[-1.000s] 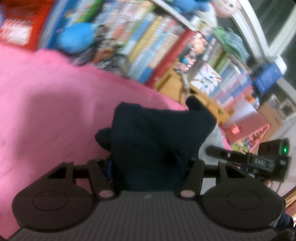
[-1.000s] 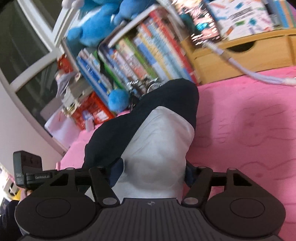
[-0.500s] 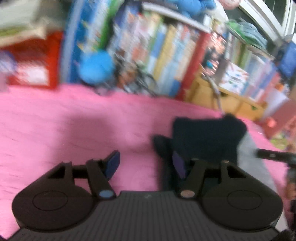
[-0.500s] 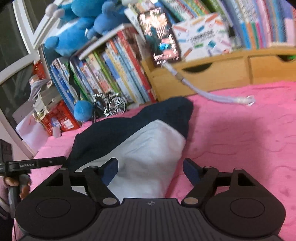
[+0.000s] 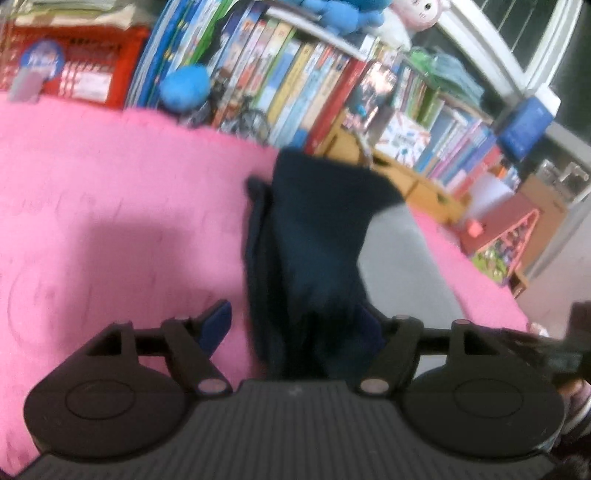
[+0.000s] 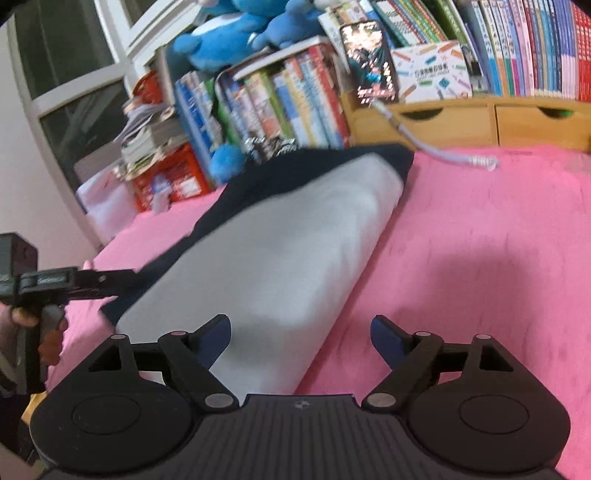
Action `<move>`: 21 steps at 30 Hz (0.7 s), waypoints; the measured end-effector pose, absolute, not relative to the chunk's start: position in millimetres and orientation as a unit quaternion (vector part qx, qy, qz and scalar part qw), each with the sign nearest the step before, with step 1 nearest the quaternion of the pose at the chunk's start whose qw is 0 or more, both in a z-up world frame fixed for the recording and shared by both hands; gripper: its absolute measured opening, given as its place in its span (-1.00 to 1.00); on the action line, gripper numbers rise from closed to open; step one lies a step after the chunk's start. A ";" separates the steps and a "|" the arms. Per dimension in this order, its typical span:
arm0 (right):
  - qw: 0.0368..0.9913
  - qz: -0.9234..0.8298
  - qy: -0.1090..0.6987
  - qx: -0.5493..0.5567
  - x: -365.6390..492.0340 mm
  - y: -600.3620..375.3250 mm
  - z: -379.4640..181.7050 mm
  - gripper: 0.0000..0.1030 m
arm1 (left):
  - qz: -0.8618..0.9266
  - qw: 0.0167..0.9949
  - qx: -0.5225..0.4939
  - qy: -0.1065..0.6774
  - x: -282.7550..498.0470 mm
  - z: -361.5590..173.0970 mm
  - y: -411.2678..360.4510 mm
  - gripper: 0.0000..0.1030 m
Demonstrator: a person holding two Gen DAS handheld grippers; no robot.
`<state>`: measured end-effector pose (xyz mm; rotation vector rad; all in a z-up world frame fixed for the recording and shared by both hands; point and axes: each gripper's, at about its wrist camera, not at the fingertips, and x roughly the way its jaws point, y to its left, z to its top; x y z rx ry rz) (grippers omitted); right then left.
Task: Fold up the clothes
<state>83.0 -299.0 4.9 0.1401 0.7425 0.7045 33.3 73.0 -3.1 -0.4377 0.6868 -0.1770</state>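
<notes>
A folded navy and grey garment (image 5: 314, 236) lies on the pink blanket (image 5: 110, 221). In the left wrist view my left gripper (image 5: 295, 325) is open, its jaws standing wide on either side of the garment's near navy edge. In the right wrist view the garment (image 6: 280, 251) shows its grey side on top and navy behind. My right gripper (image 6: 301, 334) is open, its jaws wide over the garment's near grey end and the blanket (image 6: 480, 258). The left gripper (image 6: 74, 282) also shows at the left of that view, at the garment's navy edge.
A row of books (image 5: 295, 81) and a wooden drawer unit (image 6: 480, 118) stand along the blanket's far edge. Blue plush toys (image 6: 240, 33) sit on the books. A white cable (image 6: 454, 155) lies on the blanket by the drawers. A red box (image 5: 81, 70) stands far left.
Both grippers have let go of the garment and opened wide. The garment now lies flat on the blanket. The left gripper swung left, then back over the navy edge.
</notes>
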 end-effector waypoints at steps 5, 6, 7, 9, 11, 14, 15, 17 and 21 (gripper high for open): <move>0.866 0.348 0.354 0.052 45.3 -296.5 -1.2 0.63 | -0.066 0.921 -0.216 0.317 10.9 -5.8 71.0 0.41; 0.869 0.349 0.349 0.046 36.9 -295.5 -1.0 0.65 | -0.050 0.932 -0.196 0.302 3.9 -1.3 68.3 0.41; 0.879 0.337 0.335 0.024 27.7 -291.5 0.0 0.66 | -0.032 0.946 -0.156 0.282 -3.5 4.4 61.9 0.41; 0.901 0.307 0.305 -0.026 10.7 -282.1 0.8 0.66 | -0.013 0.969 -0.042 0.243 -18.0 14.0 41.8 0.41; 0.919 0.271 0.273 -0.089 -5.0 -266.8 -0.9 0.63 | -0.024 0.973 0.044 0.225 -28.0 16.3 23.2 0.44; 0.931 0.228 0.238 -0.156 -20.3 -246.6 -7.5 0.55 | -0.062 0.965 0.133 0.216 -37.5 11.8 -3.6 0.44; 0.932 0.222 0.236 -0.160 -20.1 -242.4 -10.6 0.53 | -0.072 0.962 0.152 0.213 -38.6 10.0 -13.2 0.44; 0.935 0.211 0.231 -0.167 -19.6 -233.9 -16.7 0.35 | -0.092 0.958 0.180 0.205 -39.1 6.1 -31.6 0.44; 0.944 0.192 0.235 -0.133 -13.8 -227.5 -20.7 -0.08 | -0.131 0.943 0.251 0.175 -39.6 -3.7 -69.2 0.47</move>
